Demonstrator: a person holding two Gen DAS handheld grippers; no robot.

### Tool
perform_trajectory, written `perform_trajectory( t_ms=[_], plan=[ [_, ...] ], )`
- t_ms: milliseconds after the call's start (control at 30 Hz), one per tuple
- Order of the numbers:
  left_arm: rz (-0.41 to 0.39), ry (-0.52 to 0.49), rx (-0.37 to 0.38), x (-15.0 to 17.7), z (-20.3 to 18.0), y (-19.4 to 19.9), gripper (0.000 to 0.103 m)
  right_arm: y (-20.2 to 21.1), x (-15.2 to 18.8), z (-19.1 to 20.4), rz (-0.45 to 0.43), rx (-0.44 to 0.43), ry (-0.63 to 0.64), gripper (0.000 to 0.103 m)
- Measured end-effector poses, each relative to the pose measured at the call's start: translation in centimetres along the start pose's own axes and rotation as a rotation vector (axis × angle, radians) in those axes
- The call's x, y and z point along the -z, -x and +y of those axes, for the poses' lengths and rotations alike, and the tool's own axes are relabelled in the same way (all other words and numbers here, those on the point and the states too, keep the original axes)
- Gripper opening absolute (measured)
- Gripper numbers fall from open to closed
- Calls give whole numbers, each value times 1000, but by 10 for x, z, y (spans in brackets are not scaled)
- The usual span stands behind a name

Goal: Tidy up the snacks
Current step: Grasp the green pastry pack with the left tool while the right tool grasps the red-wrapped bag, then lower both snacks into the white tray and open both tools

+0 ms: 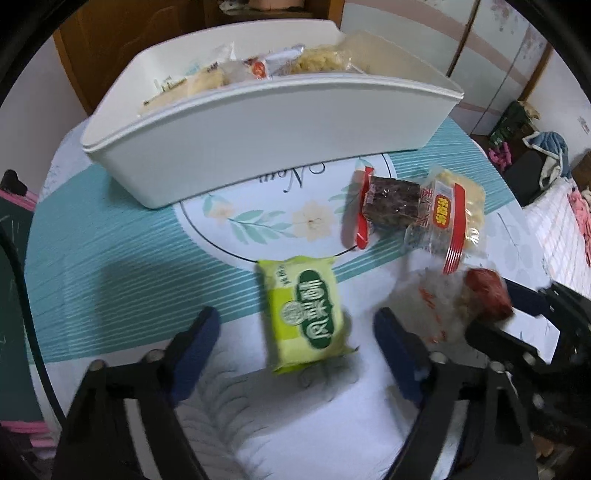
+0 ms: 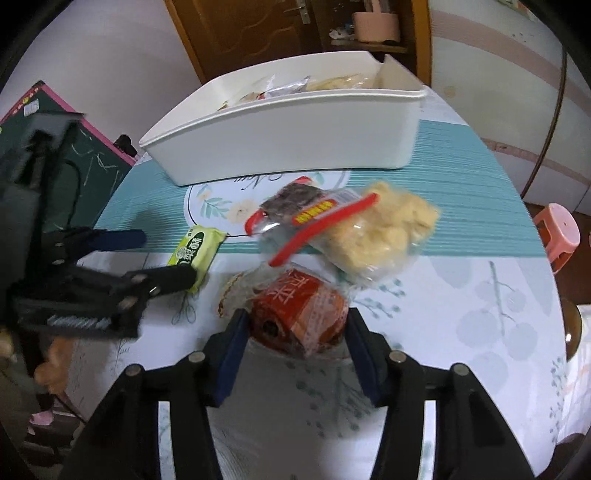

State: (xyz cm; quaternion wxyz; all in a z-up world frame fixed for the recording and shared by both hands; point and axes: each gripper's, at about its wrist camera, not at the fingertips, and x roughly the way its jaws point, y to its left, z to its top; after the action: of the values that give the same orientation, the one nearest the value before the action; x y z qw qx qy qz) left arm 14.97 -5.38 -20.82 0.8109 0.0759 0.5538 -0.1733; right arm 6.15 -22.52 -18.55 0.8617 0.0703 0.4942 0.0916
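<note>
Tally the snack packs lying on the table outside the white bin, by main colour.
Green: 1, the green pack
Red: 1, the red-wrapped pack
Dark brown: 1, the dark cake pack
Pale yellow: 1, the clear bag of yellow pieces
Total: 4

Bin wall hides most snacks; red packet blurred.

A brown wooden door stands behind; a pink stool sits right.
</note>
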Motion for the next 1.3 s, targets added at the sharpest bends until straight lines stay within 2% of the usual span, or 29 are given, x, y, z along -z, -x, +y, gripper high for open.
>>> perform_trajectory(
  t_ms=[133, 233, 267, 300, 567, 833, 1000, 1300],
  plan=[
    [24, 52, -6, -3, -6, -13, 68, 12, 2, -7, -24, 7, -19, 53],
    [2, 68, -39, -6, -12, -11, 52, 16, 5, -10, -39, 5, -23, 53],
    [-5, 70, -46, -6, -14, -9, 37, 17, 5, -11, -45, 5, -25, 53],
    [-7, 72, -48, -5, -15, -9, 36, 17, 5, -12, -48, 2, -28, 53],
    [-41, 118, -26, 12, -13, 7, 35, 32, 6, -6, -101, -20, -9, 53],
    [-145, 118, -8, 17, -17, 58, 35, 52, -3, 1, -164, -45, 6, 53],
    [-257, 112, 5, 3, -9, 111, 35, 75, -22, 13, -236, -60, 42, 53],
    [-443, 116, -33, -43, 10, 195, 35, 142, -88, 37, -454, -76, 122, 53]
  ],
)
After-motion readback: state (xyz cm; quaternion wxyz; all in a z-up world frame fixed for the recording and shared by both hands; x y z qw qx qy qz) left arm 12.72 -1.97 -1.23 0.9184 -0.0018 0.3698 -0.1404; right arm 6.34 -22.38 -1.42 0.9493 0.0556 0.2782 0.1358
